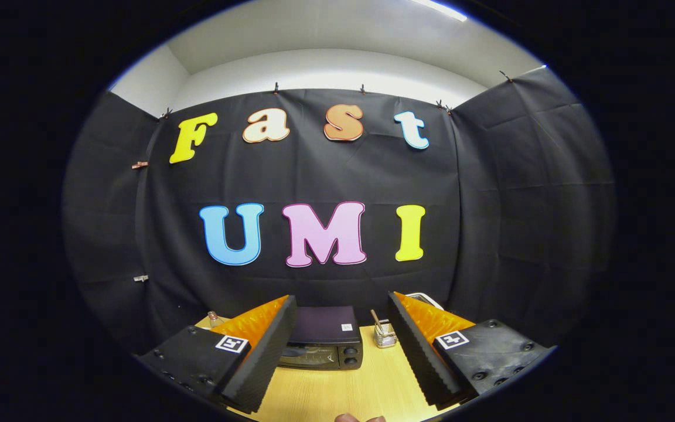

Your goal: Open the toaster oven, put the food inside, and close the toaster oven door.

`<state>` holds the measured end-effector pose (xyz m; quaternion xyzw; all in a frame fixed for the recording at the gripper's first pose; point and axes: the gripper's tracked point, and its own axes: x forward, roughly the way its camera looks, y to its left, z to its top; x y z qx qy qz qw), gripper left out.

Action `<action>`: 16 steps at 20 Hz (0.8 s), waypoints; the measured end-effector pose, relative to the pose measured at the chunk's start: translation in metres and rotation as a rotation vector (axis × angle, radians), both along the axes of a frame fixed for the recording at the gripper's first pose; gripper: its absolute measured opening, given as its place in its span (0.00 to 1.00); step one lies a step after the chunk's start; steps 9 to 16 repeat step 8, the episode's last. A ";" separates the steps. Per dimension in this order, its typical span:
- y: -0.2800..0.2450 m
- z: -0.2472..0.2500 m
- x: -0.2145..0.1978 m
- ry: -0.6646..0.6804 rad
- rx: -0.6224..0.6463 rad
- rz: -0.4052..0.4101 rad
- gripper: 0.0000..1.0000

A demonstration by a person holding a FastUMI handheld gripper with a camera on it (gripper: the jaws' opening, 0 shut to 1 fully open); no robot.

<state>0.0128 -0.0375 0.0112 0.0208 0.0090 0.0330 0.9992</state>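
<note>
I am holding my gripper point(337, 357) with its fingers spread wide and empty, facing the toaster oven point(323, 343) at twelve o'clock on the table point(337, 392), judging its stiff hinged door needs a top-edge pull.

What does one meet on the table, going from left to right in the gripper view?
Small glass bottle → toaster oven, seen between the open gripper fingers → glass jar holding a stick → white object, partly hidden.
</note>
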 end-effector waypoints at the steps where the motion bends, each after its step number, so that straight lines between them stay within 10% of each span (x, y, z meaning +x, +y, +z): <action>1: 0.002 -0.002 -0.002 0.004 0.005 0.001 1.00; 16: 0.009 -0.001 -0.009 -0.001 0.017 0.010 1.00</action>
